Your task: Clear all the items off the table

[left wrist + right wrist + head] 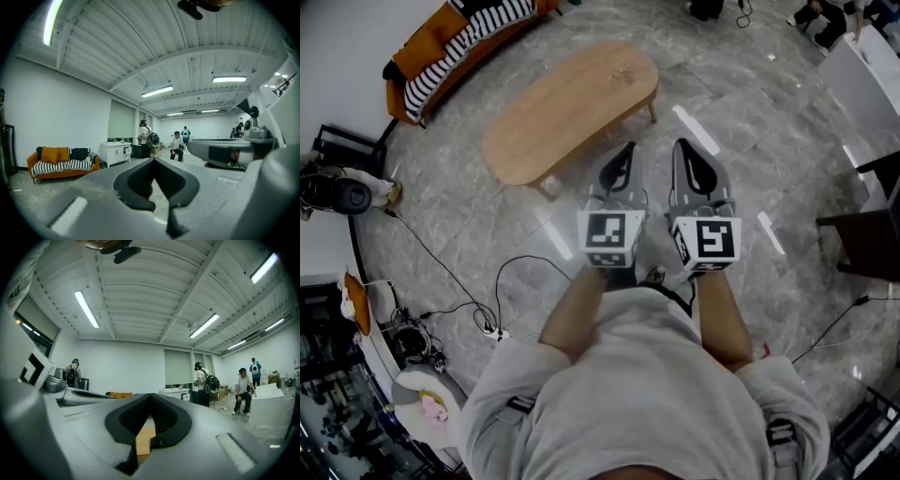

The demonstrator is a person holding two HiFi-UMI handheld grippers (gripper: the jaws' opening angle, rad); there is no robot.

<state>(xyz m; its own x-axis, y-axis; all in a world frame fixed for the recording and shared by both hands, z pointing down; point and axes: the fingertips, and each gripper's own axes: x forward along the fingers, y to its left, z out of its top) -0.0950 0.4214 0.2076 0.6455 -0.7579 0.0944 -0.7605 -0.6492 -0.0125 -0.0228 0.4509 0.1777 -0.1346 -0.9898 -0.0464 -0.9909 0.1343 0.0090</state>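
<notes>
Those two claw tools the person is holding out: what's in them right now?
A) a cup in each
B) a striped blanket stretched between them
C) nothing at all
C: the left gripper and the right gripper each have their jaws closed tip to tip with nothing between them, held in the air short of the wooden table.

A small thing [623, 67] on the wooden table [572, 108] is too tiny for me to name; my right claw [150, 401] hides all but a sliver of that table; the orange sofa [431, 47] runs off-frame
</notes>
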